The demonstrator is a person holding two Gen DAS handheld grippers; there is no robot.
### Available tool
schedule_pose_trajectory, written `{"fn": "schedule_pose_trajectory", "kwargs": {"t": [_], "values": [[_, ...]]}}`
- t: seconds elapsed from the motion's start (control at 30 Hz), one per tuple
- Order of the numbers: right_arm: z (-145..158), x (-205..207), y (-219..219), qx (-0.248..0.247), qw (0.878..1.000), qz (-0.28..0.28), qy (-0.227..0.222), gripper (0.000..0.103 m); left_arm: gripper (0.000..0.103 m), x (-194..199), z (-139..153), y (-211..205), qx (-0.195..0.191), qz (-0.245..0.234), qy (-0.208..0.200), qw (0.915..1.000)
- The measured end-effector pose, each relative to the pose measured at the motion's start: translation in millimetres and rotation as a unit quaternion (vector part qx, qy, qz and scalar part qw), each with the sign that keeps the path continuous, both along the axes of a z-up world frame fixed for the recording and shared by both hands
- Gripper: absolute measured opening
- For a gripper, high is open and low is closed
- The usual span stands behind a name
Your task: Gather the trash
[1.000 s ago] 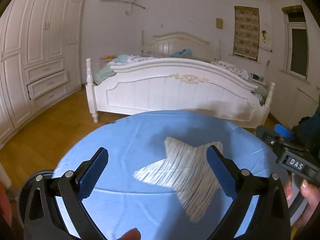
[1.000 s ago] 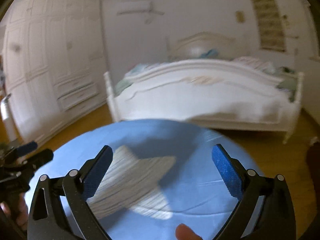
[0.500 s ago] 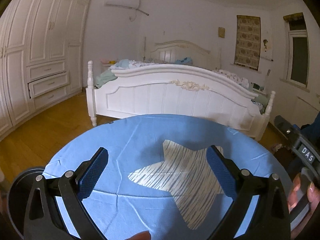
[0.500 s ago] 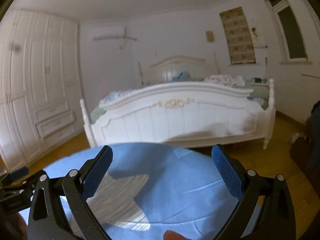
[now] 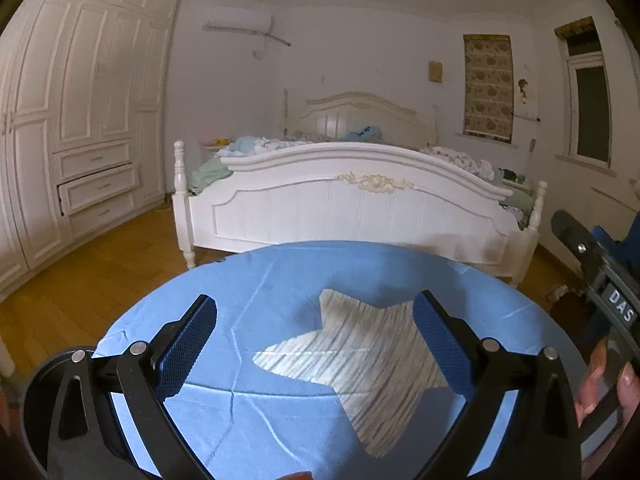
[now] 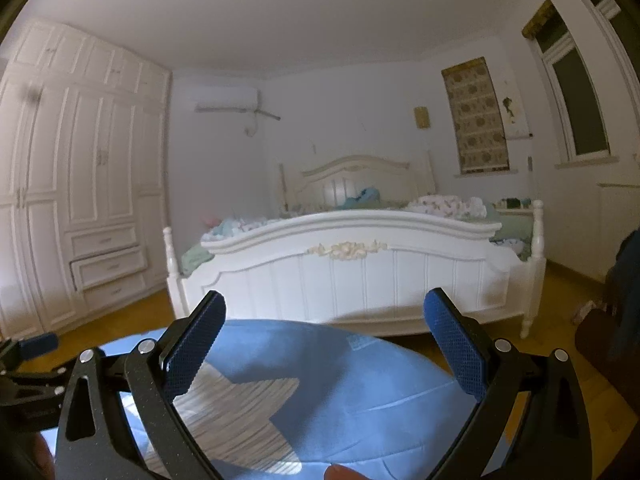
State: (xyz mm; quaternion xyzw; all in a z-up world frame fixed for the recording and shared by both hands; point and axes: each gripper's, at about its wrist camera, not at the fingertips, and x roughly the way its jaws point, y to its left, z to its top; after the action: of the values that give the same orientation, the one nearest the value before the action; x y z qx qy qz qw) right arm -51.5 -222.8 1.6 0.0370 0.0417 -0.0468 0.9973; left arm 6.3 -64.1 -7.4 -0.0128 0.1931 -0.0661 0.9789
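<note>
No trash shows in either view. My left gripper [image 5: 314,336] is open and empty above a round table with a blue cloth [image 5: 280,280]. A striped, star-shaped patch of light [image 5: 360,352] lies on the cloth between its fingers. My right gripper [image 6: 324,338] is open and empty, raised over the same cloth [image 6: 360,392]; its body shows at the right edge of the left wrist view [image 5: 600,272]. The left gripper's body shows at the left edge of the right wrist view [image 6: 28,364].
A white bed [image 5: 352,204] piled with clothes stands across the room, also in the right wrist view [image 6: 352,268]. A white wardrobe [image 5: 80,140] with a slightly open drawer lines the left wall. Wooden floor [image 5: 80,276] lies between. A dark round object [image 5: 48,364] sits low left.
Both grippers have tilted upward, the right one more, so more wall and ceiling show and less tablecloth. Both stay open and empty.
</note>
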Motion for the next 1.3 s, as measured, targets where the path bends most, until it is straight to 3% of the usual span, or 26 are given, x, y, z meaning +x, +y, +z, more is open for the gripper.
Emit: {"fn": "schedule_pose_trajectory", "kwargs": {"t": [0.53,0.9,1.3], "values": [[3.4,4.2,-0.6,0.003,1.000,-0.002,0.004,0.098,0.098,5.3,-5.0,3.5,-0.005,0.004,0.030,0.9995],[1.9,7.3,-0.8,0.002,1.000,-0.001,0.005,0.098,0.098,3.3,-6.0,-3.7,0.014,0.014,0.027,0.9994],[-1.0,11.9,-2.3,-0.001,1.000,0.000,0.009,0.098,0.098,3.4,-6.7,2.5,0.007,0.018,0.027,0.9995]]}}
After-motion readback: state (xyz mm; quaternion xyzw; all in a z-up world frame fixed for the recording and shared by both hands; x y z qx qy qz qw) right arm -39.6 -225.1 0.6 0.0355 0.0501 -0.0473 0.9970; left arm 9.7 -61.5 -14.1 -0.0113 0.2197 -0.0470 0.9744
